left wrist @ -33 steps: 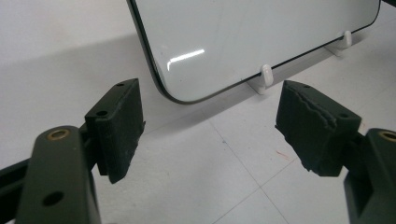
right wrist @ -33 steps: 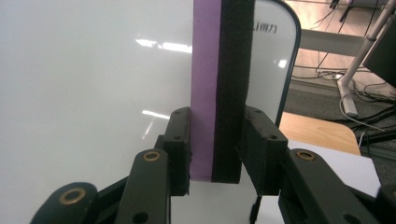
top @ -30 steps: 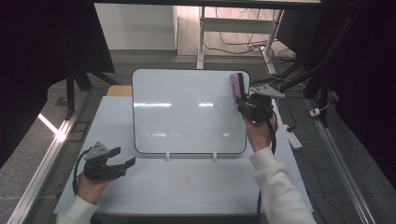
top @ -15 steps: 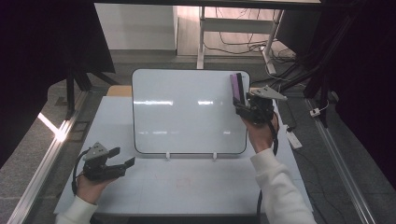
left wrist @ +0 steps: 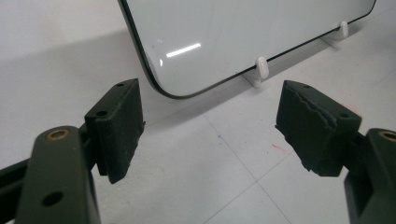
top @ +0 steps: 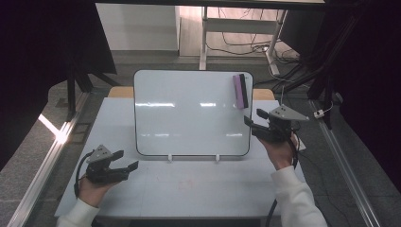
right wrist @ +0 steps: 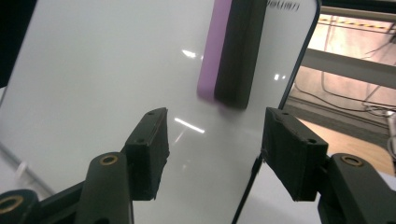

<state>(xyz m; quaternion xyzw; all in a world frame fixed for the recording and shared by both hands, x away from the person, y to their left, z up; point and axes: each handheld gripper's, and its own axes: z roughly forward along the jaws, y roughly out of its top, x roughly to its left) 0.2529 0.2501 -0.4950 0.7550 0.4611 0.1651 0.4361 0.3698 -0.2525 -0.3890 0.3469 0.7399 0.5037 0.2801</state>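
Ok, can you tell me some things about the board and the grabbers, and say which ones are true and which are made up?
1. The purple and black eraser sits on the whiteboard near its top right corner. True.
2. The right gripper is squeezing the eraser. False: its jaws have just been opening, they stand apart below the eraser, and nothing is between them.
3. The left gripper holds a marker. False: its jaws are open and empty, over the table.
4. The whiteboard stands on small white feet. True.
5. The whiteboard is covered in writing. False: its face is blank except for tiny print at the top right corner.
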